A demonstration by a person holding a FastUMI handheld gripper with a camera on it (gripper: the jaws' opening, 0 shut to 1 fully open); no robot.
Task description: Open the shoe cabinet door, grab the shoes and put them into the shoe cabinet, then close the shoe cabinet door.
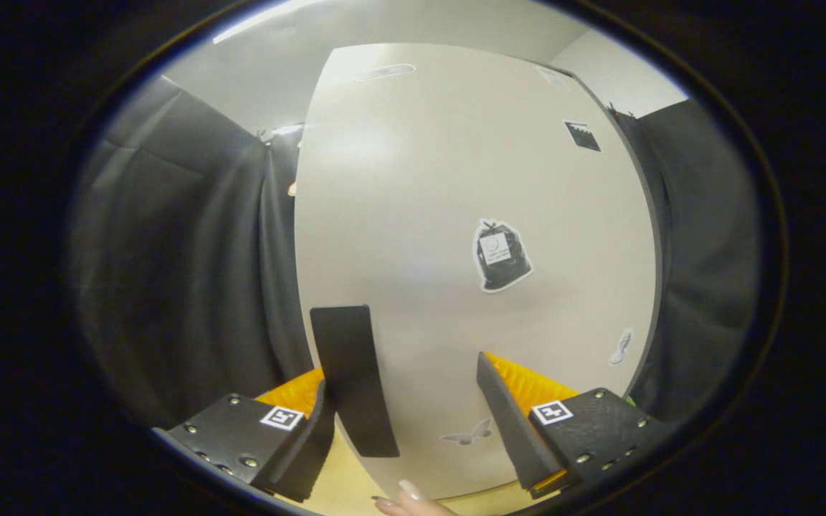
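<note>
Gripper fingers spread and holding nothing; cabinet door stands directly ahead, its upright dark handle just beside the left finger, inside the gap, long axis vertical.

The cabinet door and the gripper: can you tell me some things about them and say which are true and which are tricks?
1. The door is shut. True.
2. The gripper is squeezing a shoe. False: its fingers are open with nothing between them.
3. A black handle sits by the door's left edge, just ahead of the left finger. True.
4. The door is plain, with no stickers. False: it has several, including a black bag sticker and a butterfly sticker.
5. A hand shows below the door. True: fingertips show there.
</note>
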